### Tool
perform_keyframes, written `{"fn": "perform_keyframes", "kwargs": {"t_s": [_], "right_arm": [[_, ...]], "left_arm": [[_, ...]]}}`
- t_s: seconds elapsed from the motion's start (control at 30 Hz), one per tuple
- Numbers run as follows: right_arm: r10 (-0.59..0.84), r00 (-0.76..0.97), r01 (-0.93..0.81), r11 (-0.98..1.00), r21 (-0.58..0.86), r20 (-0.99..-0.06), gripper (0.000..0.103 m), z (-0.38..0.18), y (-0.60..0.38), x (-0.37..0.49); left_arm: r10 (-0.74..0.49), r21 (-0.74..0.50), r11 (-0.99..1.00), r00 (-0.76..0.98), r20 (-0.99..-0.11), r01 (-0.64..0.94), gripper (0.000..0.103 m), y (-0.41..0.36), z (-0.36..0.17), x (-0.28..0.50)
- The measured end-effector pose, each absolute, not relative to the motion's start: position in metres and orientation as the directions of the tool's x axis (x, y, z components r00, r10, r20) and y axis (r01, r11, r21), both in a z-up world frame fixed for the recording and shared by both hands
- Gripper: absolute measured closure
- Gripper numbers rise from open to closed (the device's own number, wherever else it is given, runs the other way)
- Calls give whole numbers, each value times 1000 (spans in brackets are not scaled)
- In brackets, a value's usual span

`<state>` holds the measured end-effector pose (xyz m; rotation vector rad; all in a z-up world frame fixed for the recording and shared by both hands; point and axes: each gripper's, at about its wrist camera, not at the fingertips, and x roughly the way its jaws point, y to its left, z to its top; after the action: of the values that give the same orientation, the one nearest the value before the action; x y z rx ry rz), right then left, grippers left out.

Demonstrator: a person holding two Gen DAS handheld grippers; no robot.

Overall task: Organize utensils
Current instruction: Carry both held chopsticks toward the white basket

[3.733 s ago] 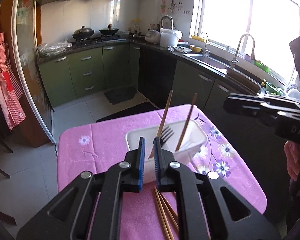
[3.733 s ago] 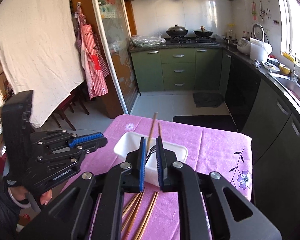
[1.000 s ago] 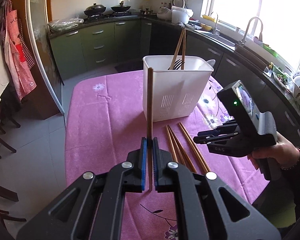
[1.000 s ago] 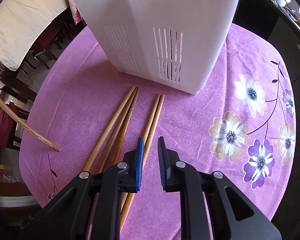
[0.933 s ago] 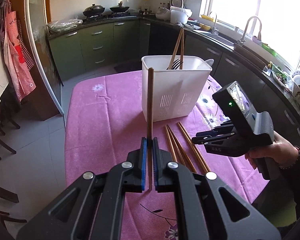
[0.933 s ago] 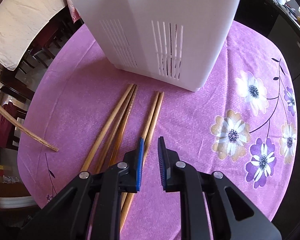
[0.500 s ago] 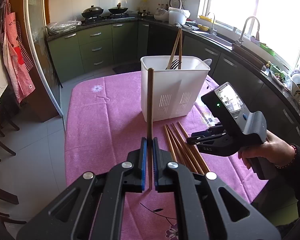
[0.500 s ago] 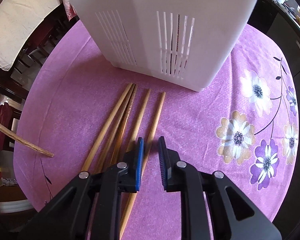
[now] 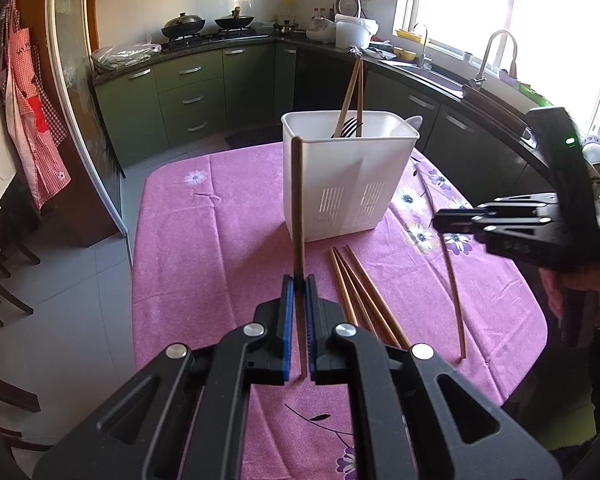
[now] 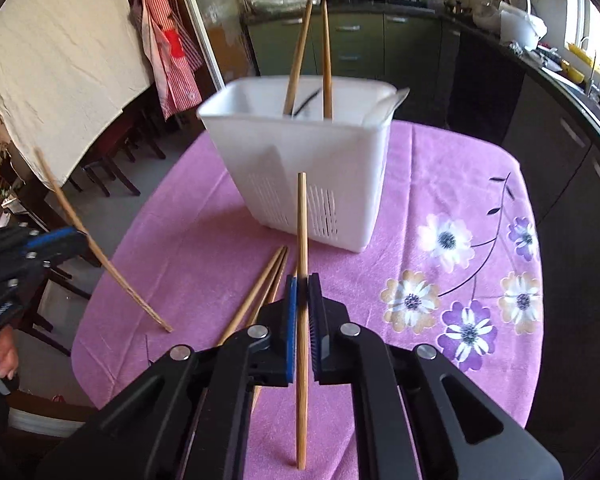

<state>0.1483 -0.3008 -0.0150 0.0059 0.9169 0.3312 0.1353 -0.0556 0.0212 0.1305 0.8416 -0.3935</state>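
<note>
Right tool (image 10: 303,280) is clenched on one slim brown wooden chopstick (image 10: 301,216); its jaws have just been closing, and the stick sits between the blue pads, upright in my view, with its lower end reaching back below the jaws. Left tool (image 9: 298,280) is likewise clamped on a second wooden chopstick (image 9: 297,200), gripped near its lower third and pointing up in front of the white slotted plastic utensil caddy (image 9: 348,196).

Caddy stands toward the far edge of the worktop (image 9: 204,248), which wears a purple floral cloth. It already holds two upright chopsticks (image 9: 352,92), a dark fork (image 9: 350,126) and something pale at its right end that I can't identify. Three loose chopsticks (image 9: 360,292) lie fanned on the cloth just in front of the caddy, near the middle of the worktop.

Handling, my read:
- Sticks are light, rigid and smooth, so slip and pivot in the pads are the main risk.
- Both grips are off-centre; I'd expect each stick to swing if I move fast.
- Best hold is near mid-length, pads square across the shaft.
- Caddy looks light and could slide or tip if a stick tip catches its rim.
- Loose ones lie flat and close together, so picking one singly will be fiddly.
</note>
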Motion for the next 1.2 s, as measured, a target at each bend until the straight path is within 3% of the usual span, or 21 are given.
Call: {"fn": "perform_keyframes", "kwargs": {"t_s": [0.27, 0.53, 0.97, 1.2], "right_arm": [[289, 684, -270, 953, 135, -670, 96, 22, -329, 80], [293, 729, -257, 955, 150, -619, 96, 27, -345, 37], [328, 731, -284, 944, 171, -599, 97, 43, -343, 49], [350, 755, -299, 936, 184, -554, 97, 73, -346, 65]], "left_arm": [[-285, -30, 918, 605, -743, 396, 97, -55, 21, 130], [-290, -35, 919, 613, -735, 393, 97, -50, 21, 125], [-296, -29, 914, 617, -729, 404, 97, -53, 28, 125], [-320, -27, 906, 644, -695, 421, 97, -59, 57, 132]]}}
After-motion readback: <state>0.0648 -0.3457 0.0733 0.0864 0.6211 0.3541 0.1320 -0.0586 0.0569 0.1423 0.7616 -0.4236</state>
